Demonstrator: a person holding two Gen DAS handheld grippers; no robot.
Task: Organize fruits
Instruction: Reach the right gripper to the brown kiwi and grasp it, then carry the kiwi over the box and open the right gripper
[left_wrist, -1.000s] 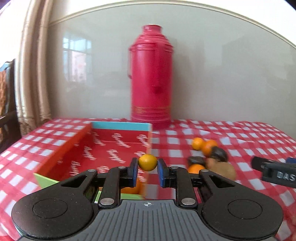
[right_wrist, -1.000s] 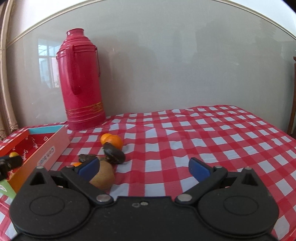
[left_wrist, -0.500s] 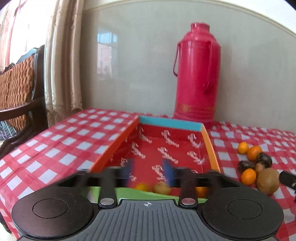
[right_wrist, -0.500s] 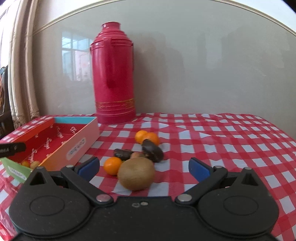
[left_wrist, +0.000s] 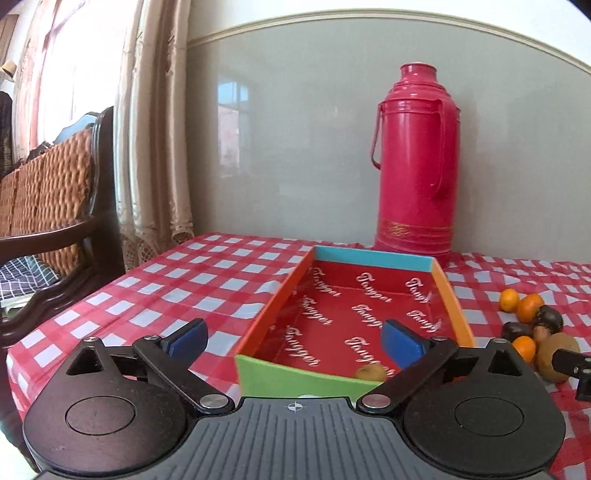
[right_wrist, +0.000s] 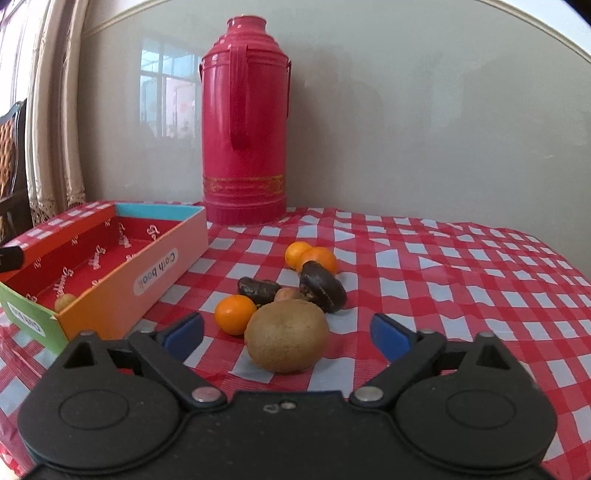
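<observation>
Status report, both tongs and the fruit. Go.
Left tongs open, empty, over box. Right tongs open, facing kiwi. Nothing blocking.

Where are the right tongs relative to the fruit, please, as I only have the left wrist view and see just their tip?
Observer: The right tongs are open, and the kiwi lies on the checked cloth straight ahead of them, roughly centred on the gap.
Operator: Thank you; is anything lying to the kiwi's right?
Observer: No, only bare checked cloth shows on that side.
Operator: Does the box's outer side facing the fruit carry anything?
Observer: Yes, the box has a white label there reading "Cloth book".
</observation>
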